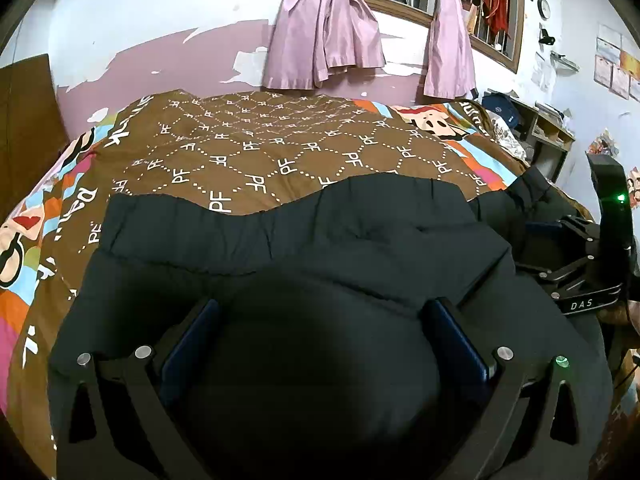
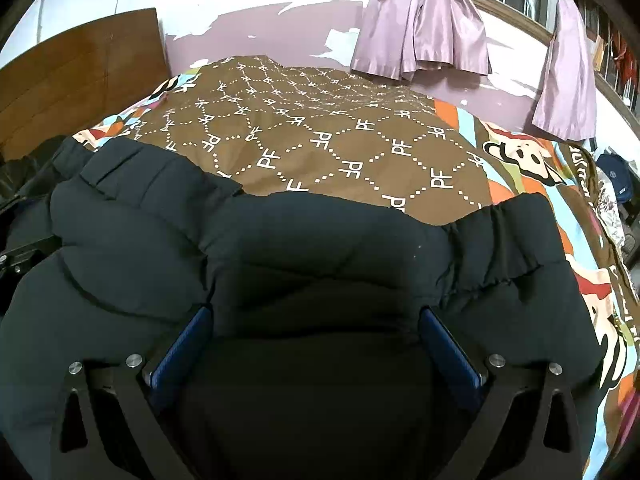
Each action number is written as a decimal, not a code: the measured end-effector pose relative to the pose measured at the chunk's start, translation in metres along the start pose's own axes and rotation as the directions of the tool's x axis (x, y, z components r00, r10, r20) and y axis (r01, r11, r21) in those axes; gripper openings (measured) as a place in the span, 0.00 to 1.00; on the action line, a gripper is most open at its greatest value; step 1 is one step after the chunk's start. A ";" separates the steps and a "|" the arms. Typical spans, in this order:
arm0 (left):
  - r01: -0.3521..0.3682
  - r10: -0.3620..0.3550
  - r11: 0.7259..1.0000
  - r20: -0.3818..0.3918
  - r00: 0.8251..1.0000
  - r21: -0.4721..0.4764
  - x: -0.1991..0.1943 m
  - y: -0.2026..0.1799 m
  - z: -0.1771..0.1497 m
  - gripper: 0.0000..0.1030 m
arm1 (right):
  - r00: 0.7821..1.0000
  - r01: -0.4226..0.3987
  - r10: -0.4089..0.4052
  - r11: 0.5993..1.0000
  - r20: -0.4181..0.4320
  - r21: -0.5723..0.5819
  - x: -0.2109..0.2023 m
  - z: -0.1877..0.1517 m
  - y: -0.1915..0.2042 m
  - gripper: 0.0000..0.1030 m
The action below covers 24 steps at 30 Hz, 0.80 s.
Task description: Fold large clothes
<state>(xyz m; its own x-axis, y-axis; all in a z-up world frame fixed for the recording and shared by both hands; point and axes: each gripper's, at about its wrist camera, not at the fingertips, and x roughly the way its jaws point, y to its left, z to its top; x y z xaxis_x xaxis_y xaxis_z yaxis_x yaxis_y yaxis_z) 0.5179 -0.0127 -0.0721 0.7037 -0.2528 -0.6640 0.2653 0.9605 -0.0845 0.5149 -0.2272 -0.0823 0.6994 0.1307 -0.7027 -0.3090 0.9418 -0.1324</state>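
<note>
Both of your grippers sit over a dark padded jacket spread on the bed.

The jacket [image 1: 304, 240] lies across the near part of a brown bedspread [image 1: 280, 148] printed with "PF" letters, its gathered elastic hem toward the far wall. Your left gripper [image 1: 324, 320] has its jaws spread wide, a bulge of the jacket's fabric swelling between the blue pads [image 1: 452, 344]. Your right gripper [image 2: 316, 324] is likewise spread apart, jacket padding filling the gap between its fingers [image 2: 184, 352]; neither is clamped on the cloth. In the left wrist view, the right gripper appears at the jacket's right edge. Pink curtains [image 2: 424, 28] hang knotted at the window behind the bed.
</note>
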 end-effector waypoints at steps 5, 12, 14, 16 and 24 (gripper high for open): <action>0.033 -0.032 0.999 0.008 0.999 -0.012 -0.001 0.005 -0.003 0.99 | 0.997 0.004 -0.004 1.000 0.082 0.005 -0.015 -0.007 -0.002 1.00; 0.075 -0.073 0.996 0.036 0.997 -0.042 -0.022 0.009 -0.002 0.99 | 0.992 -0.031 0.025 0.998 0.121 0.049 -0.034 -0.016 -0.015 1.00; 0.052 -0.051 0.998 0.044 0.998 -0.033 -0.026 0.004 0.000 0.99 | 0.992 -0.020 0.013 0.998 0.126 0.054 -0.039 -0.018 -0.015 1.00; 0.022 -0.021 1.000 0.040 0.999 -0.019 -0.028 -0.001 0.001 0.99 | 0.991 -0.007 -0.001 0.998 0.133 0.062 -0.045 -0.020 -0.016 1.00; -0.050 0.051 0.998 0.031 0.998 -0.039 -0.036 -0.002 -0.005 0.99 | 0.978 0.084 -0.106 0.988 0.182 0.129 -0.081 -0.039 -0.041 1.00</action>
<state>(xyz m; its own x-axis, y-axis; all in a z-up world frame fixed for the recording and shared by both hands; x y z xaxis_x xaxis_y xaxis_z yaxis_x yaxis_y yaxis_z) 0.4890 -0.0055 -0.0516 0.7362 -0.2071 -0.6443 0.2039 0.9757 -0.0806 0.4458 -0.2883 -0.0472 0.8338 0.0839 -0.5457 -0.1639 0.9814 -0.0995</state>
